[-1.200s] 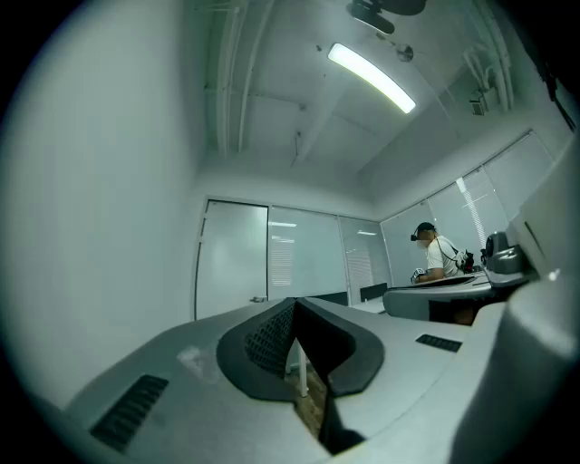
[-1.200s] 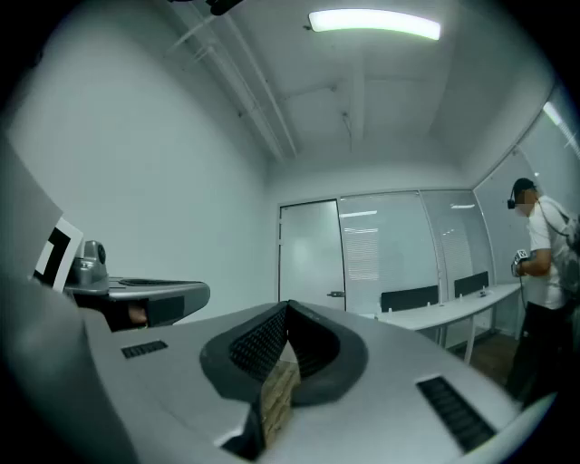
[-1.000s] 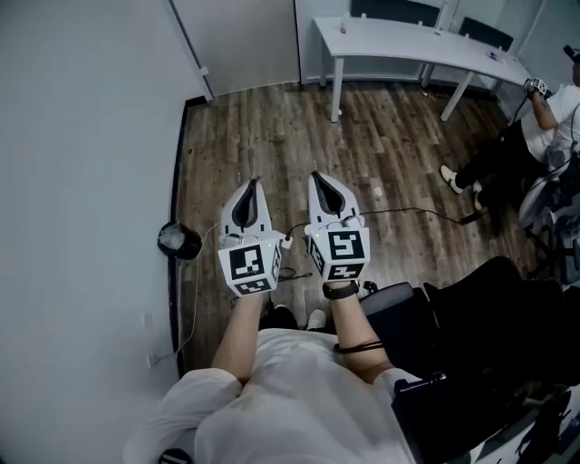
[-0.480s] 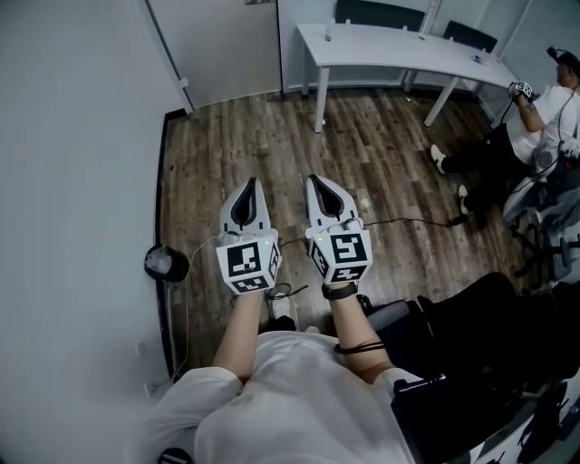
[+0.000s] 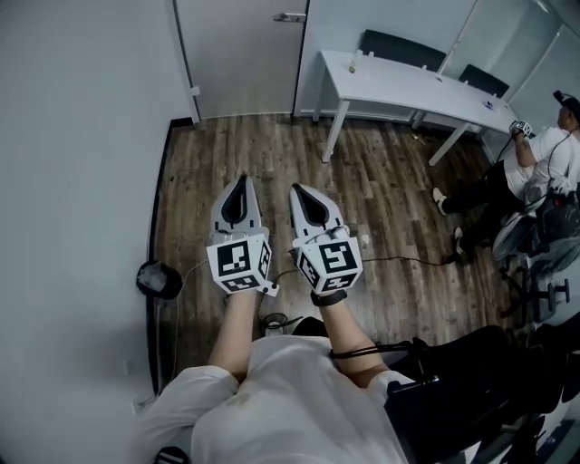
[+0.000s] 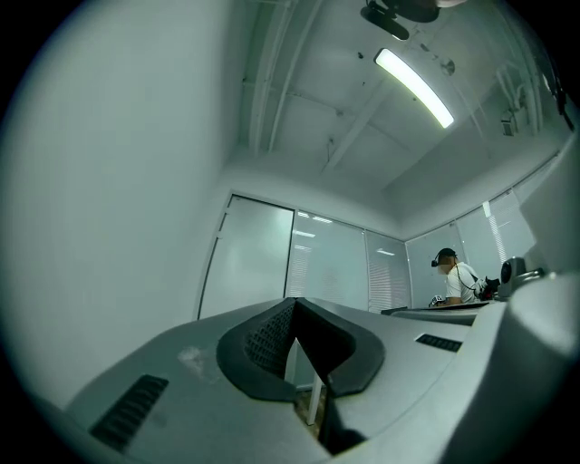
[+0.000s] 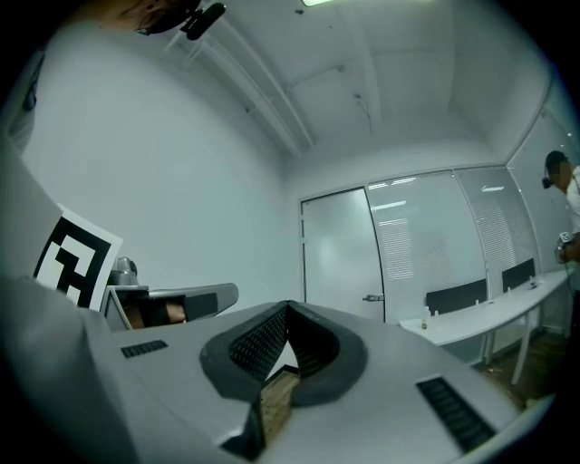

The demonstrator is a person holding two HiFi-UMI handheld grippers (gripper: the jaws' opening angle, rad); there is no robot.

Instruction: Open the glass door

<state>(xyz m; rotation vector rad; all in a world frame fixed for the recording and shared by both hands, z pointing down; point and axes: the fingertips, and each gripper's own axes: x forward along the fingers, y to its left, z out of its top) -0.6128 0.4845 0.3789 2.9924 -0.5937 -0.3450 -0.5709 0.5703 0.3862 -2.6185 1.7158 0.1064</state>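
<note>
The frosted glass door (image 5: 240, 54) stands shut at the far end of the wooden floor, its metal handle (image 5: 290, 16) at its right edge. Both grippers are held side by side in the air, well short of it and pointing towards it. My left gripper (image 5: 241, 179) is shut, with nothing between its tips. My right gripper (image 5: 295, 188) is shut and empty too. In the right gripper view the door (image 7: 340, 254) and its handle (image 7: 372, 297) show above the closed jaw tips (image 7: 288, 306). The left gripper view shows the door (image 6: 258, 258) beyond its joined tips (image 6: 294, 304).
A white wall (image 5: 82, 136) runs along the left, with a round black object (image 5: 159, 278) at its foot. A white desk (image 5: 408, 86) with dark chairs stands right of the door. A seated person (image 5: 544, 154) is at the far right. A cable (image 5: 399, 258) crosses the floor.
Both grippers and the head view have moved forward along the floor towards the door. The door's handle has come into view at the top. Both jaws stay shut.
</note>
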